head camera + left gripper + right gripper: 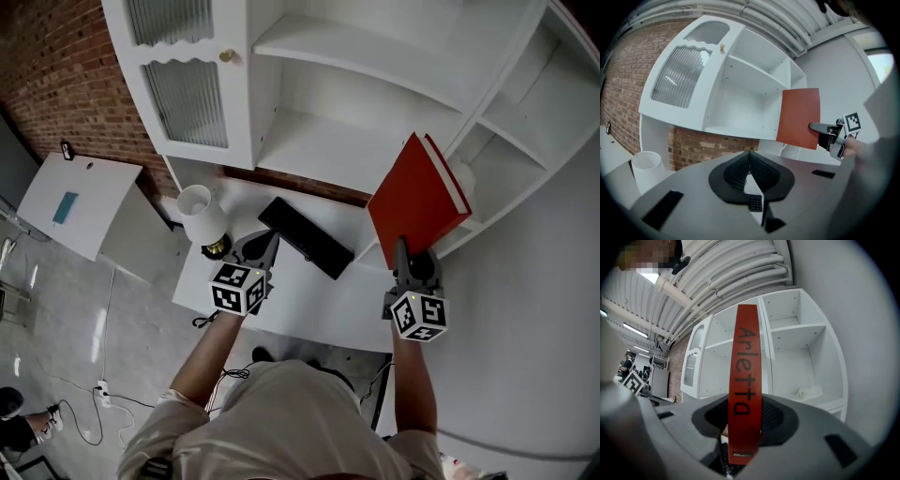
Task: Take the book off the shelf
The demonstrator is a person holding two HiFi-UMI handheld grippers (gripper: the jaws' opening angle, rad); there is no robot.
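A white shelf [314, 150] stands against a brick wall, with a white desk [300, 305] in front of it. A black keyboard [305, 236] and a white lamp [200, 214] sit on the desk.

The red book [417, 202] is out of the shelf. It hangs in the air in front of the right-hand bay, over the desk's right end and touching no board. The right gripper [405, 251] has it from below. In the right gripper view the jaws are clamped on either cover, with the spine [745, 380] standing upright between them and facing the camera. The left gripper view shows the book [799, 117] edge-free of the shelf, with the right gripper [825, 131] at its lower corner.

The left gripper [265, 246] sits low over the desk between lamp and keyboard. Its jaws are together with nothing in them, as the left gripper view [749, 157] shows.

The pull-out looks done, and the step in hand is carrying the book away from the shelf. The next move probably calls for a firm grip while the book is drawn back toward the person, then laid on bare desk right of the keyboard. The book is tall above the jaws and held only at one edge, so it may swing if tilted fast. The left gripper could come in to steady it.
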